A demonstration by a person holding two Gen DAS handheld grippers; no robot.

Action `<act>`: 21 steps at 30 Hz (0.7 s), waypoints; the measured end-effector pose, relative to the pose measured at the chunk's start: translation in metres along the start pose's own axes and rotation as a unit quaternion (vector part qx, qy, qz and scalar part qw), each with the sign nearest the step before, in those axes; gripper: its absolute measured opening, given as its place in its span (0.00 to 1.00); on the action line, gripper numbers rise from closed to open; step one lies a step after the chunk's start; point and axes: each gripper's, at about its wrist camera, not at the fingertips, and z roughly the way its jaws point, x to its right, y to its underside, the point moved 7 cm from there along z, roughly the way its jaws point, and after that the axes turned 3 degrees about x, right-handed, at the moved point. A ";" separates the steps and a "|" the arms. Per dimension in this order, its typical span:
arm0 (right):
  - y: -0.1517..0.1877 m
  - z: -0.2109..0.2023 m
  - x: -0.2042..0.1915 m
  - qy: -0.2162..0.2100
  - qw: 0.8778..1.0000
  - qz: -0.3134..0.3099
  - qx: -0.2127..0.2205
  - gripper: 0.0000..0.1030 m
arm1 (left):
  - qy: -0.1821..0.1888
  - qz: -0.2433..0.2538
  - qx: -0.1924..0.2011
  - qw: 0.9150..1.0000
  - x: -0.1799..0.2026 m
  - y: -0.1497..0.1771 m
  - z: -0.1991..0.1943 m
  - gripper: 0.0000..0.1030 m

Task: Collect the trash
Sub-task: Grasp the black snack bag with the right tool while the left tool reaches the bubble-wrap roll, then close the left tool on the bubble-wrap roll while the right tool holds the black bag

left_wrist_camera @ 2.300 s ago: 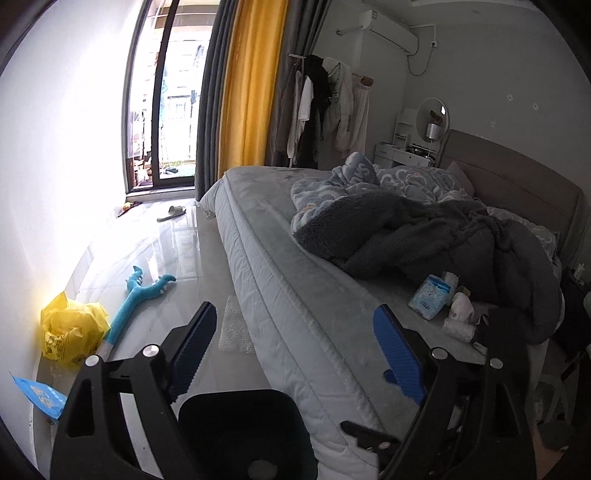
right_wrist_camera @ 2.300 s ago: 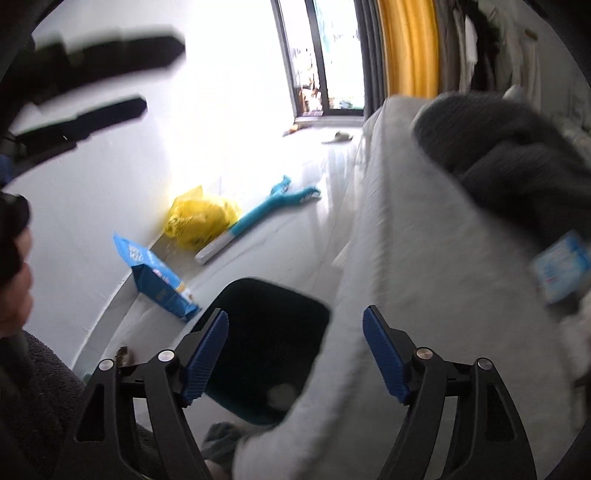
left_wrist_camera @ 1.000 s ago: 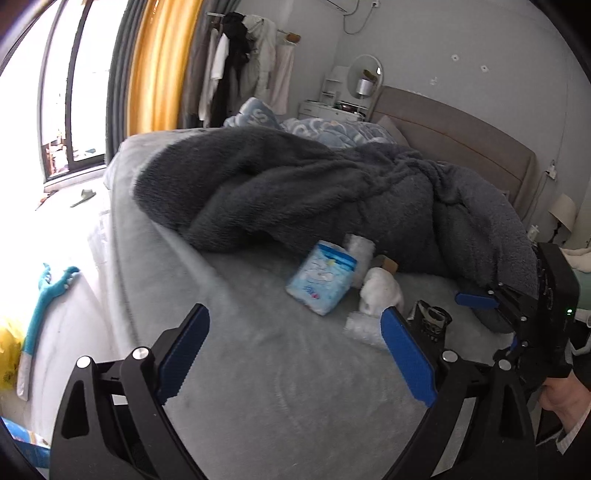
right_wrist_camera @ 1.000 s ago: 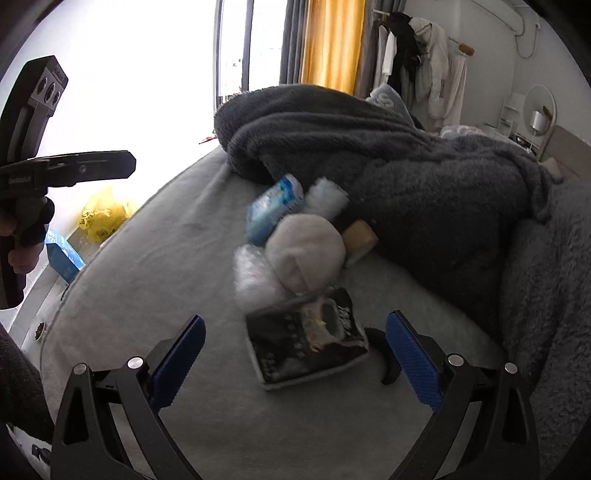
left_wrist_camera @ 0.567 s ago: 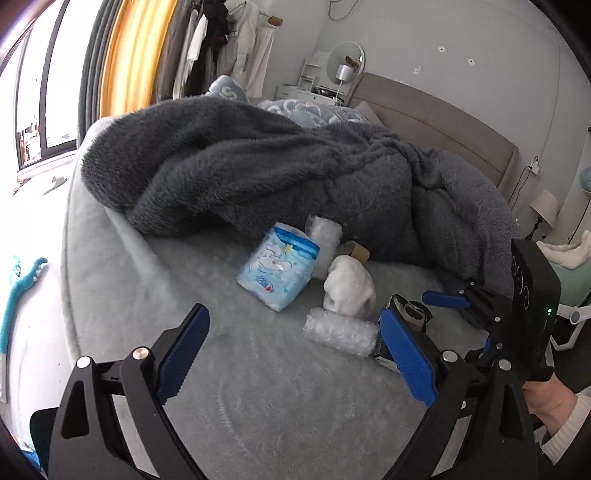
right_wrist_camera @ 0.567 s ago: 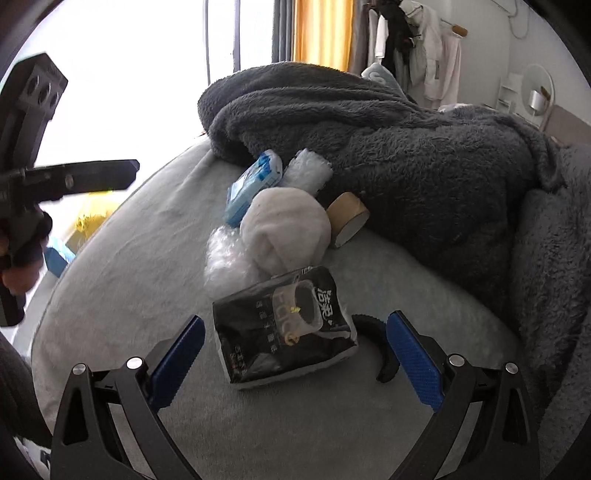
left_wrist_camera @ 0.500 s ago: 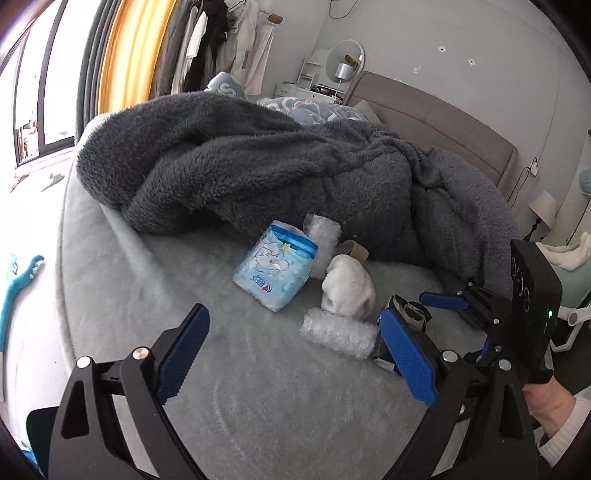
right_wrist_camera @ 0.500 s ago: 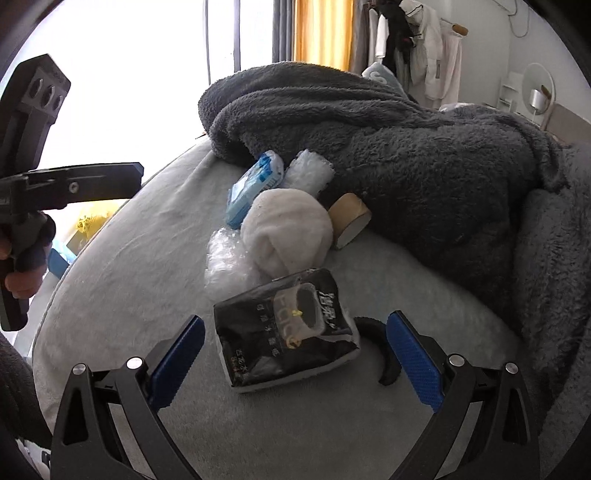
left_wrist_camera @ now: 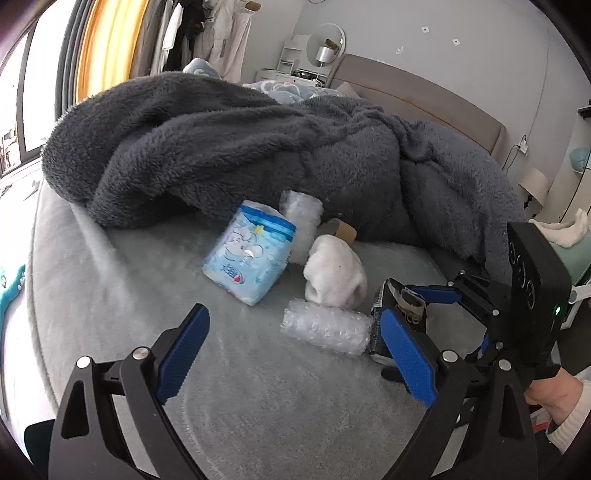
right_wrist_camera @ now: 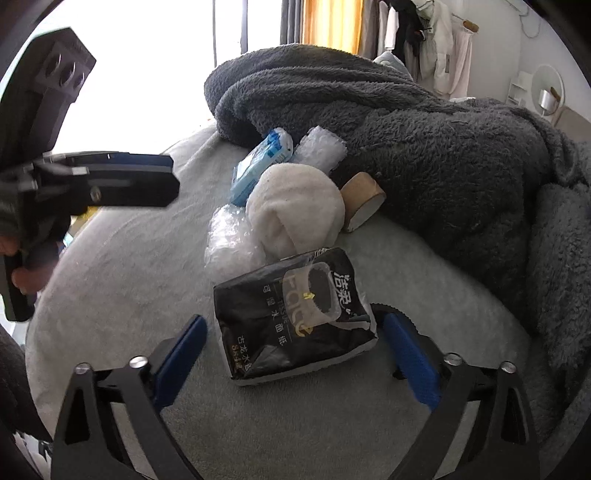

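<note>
A pile of trash lies on the grey bed (left_wrist_camera: 110, 295). It holds a black tissue pack (right_wrist_camera: 291, 317), a white crumpled ball (right_wrist_camera: 295, 210), a bubble-wrap roll (left_wrist_camera: 327, 326), a blue tissue pack (left_wrist_camera: 251, 254), a second bubble-wrap roll (left_wrist_camera: 301, 218) and a brown tape roll (right_wrist_camera: 362, 201). My right gripper (right_wrist_camera: 295, 354) is open, its fingers either side of the black pack, which also shows in the left wrist view (left_wrist_camera: 402, 306). My left gripper (left_wrist_camera: 291, 354) is open and empty, just short of the bubble-wrap roll.
A dark grey fleece blanket (left_wrist_camera: 258, 140) is heaped behind the pile and to its right (right_wrist_camera: 461, 166). The headboard (left_wrist_camera: 424, 96) and a dressing table with a round mirror (left_wrist_camera: 325, 48) stand beyond. A window (right_wrist_camera: 147, 74) and a yellow curtain (right_wrist_camera: 328, 22) are on the left.
Both grippers moved from the floor and bin up over the bed. In the last half second both closed in on the pile; the right gripper's fingers now flank the black pack.
</note>
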 end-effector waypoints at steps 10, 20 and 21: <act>-0.011 -0.015 0.013 -0.027 0.998 0.058 0.019 0.75 | 0.008 -0.003 -0.016 1.000 0.005 0.006 0.017 0.92; -0.034 -0.043 0.038 -0.034 0.984 0.159 0.074 0.75 | 0.018 0.002 -0.023 1.000 0.014 0.012 0.036 0.91; -0.034 -0.045 0.038 -0.034 0.983 0.166 0.076 0.75 | 0.018 0.001 -0.022 1.000 0.014 0.012 0.037 0.88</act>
